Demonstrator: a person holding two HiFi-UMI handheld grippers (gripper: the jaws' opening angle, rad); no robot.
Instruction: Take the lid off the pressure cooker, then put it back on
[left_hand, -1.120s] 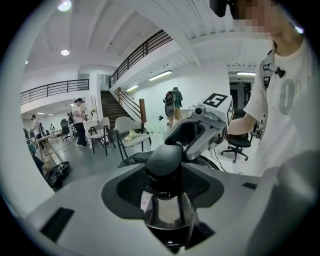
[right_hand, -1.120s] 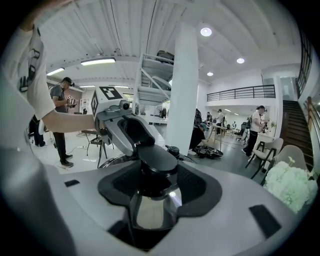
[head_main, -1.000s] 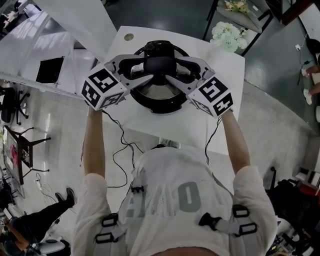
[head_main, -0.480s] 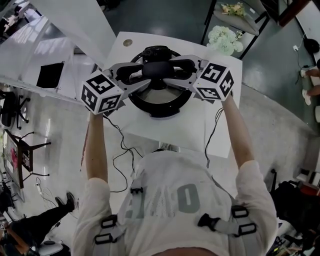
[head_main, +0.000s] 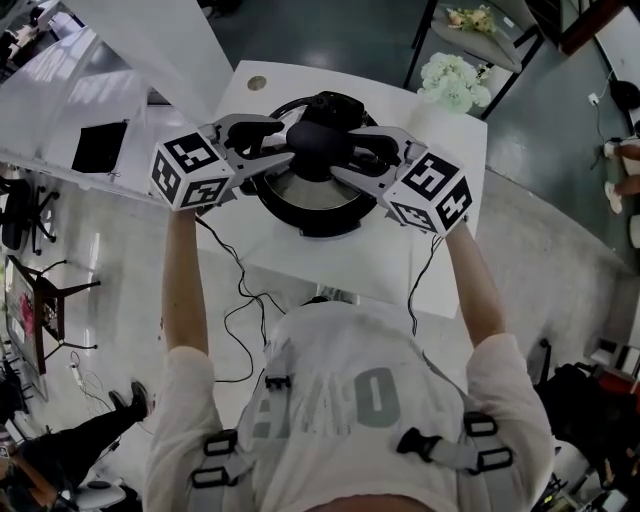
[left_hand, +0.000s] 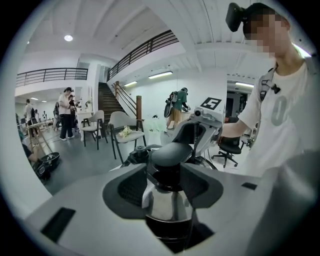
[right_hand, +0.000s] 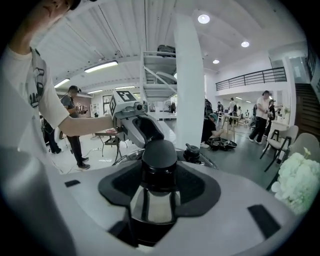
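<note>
I've got both grippers on the pressure cooker (head_main: 312, 216), which sits on the white table (head_main: 340, 265) right in front of me. L gripper (head_main: 282, 150) comes in from the left and R gripper (head_main: 350, 156) from the right, tips meeting at the black knob (head_main: 318, 140) on top of the lid (head_main: 300, 186).

L gripper view: the knob's neck sits between the dark pads, with pads against it on both sides, so it's clamped. R gripper view: same pic, pads on the neck w/ the rounded cap above them. Those jaws have just been closing, knob between them.

Steel lid is over the cooker's black rim; can't tell if it's seated or lifted a touch. White flowers (head_main: 455, 75) lie beyond the table's far right corner.
</note>
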